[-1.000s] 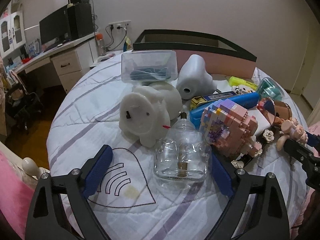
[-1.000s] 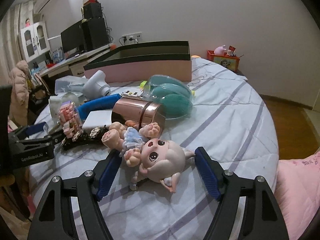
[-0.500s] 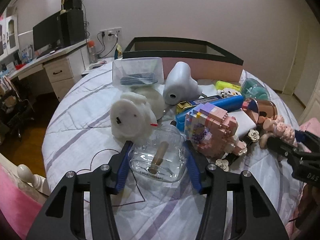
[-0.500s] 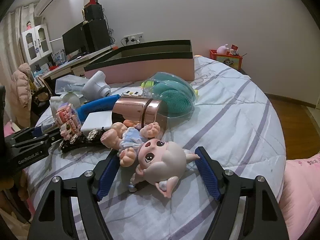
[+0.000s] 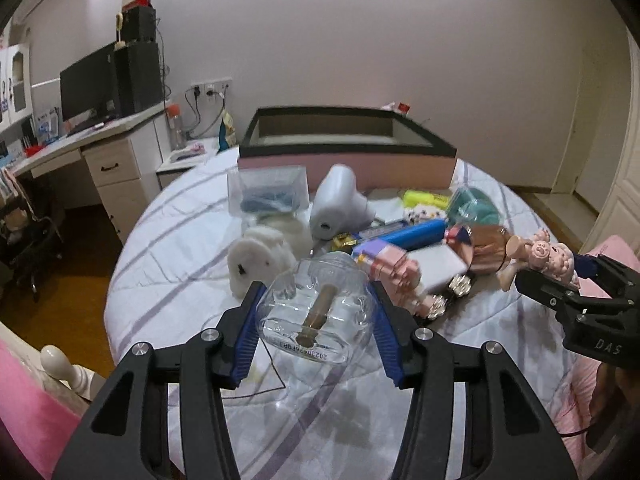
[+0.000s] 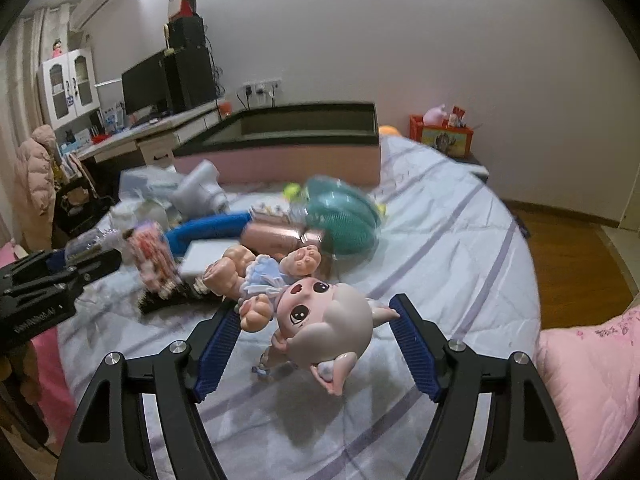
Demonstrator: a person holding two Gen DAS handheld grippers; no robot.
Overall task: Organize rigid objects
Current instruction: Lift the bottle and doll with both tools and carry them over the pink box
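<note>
My left gripper (image 5: pixel 316 300) is shut on a clear glass bottle (image 5: pixel 316 320) with a cork-like piece inside, held tilted just above the striped bedspread (image 5: pixel 180 256). In the right wrist view my right gripper (image 6: pixel 316 312) is shut on a pink pig doll (image 6: pixel 328 320) in a blue dress, its pads on the doll's hand and ear, with a shadow on the sheet below. That doll (image 5: pixel 548 256) and gripper also show at the right of the left wrist view. A pink box (image 5: pixel 344 160) with a black rim stands open at the far end of the bed.
A pile lies mid-bed: a white toy (image 5: pixel 256 260), a pink block figure (image 5: pixel 392 268), a blue case (image 5: pixel 408 236), a rose-gold cup (image 5: pixel 484 248), a teal brush (image 6: pixel 344 220), a white dryer-shaped object (image 5: pixel 336 204) and a clear tub (image 5: pixel 268 192). A desk (image 5: pixel 100 152) stands left.
My left jaws closed on the glass bottle and lifted it off the bedspread, tilting it. My right gripper raised the pig doll slightly; the pile now looks lower and farther.
</note>
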